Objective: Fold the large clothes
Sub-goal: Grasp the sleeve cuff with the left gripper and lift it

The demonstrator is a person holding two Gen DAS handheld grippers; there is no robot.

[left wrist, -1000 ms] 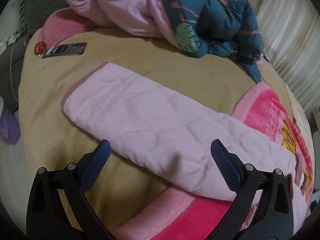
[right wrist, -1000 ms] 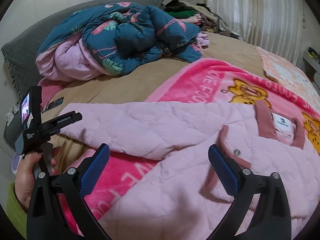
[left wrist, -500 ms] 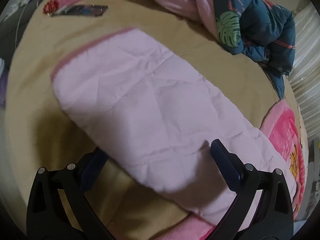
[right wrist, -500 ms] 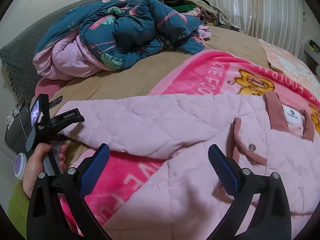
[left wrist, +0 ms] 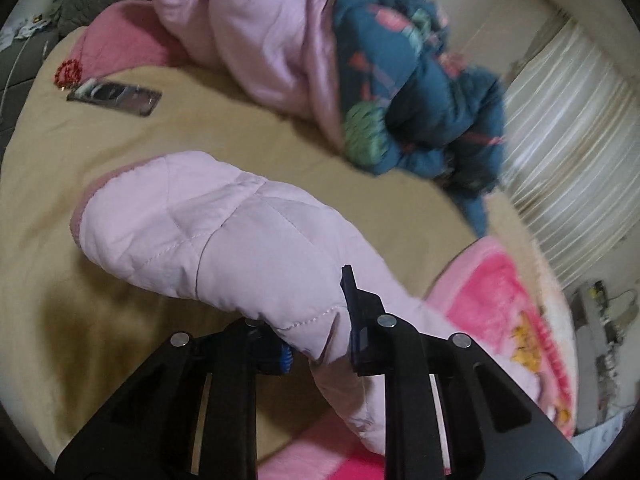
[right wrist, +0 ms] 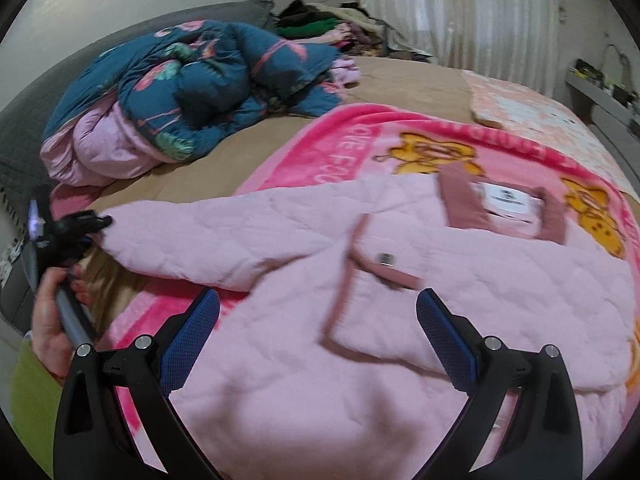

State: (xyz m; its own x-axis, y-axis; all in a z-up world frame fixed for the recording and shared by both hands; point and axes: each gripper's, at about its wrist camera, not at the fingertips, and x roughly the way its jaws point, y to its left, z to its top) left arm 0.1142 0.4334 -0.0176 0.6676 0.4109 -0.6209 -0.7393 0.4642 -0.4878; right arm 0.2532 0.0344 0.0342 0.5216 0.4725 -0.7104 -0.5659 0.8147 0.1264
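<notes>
A pale pink quilted jacket point(right wrist: 460, 280) lies spread on a bright pink cartoon blanket point(right wrist: 340, 148) on the bed, its collar label facing up. Its long sleeve point(left wrist: 208, 232) stretches left over the tan sheet. My left gripper point(left wrist: 320, 340) is shut on the sleeve's lower edge and lifts it slightly; it also shows at the sleeve's cuff end in the right wrist view point(right wrist: 76, 228). My right gripper point(right wrist: 320, 340) is open and empty, hovering over the jacket's front body.
A bundled teal-and-pink duvet point(right wrist: 192, 92) lies at the head of the bed. A phone point(left wrist: 116, 96) and a red hair tie point(left wrist: 68, 72) rest on the tan sheet point(left wrist: 200, 128). Clothes pile point(right wrist: 320, 28) and curtains point(right wrist: 460, 12) stand behind.
My left gripper moved down onto the sleeve, closed on its edge and lifted it a little. The right gripper stayed open and shifted slightly over the jacket.
</notes>
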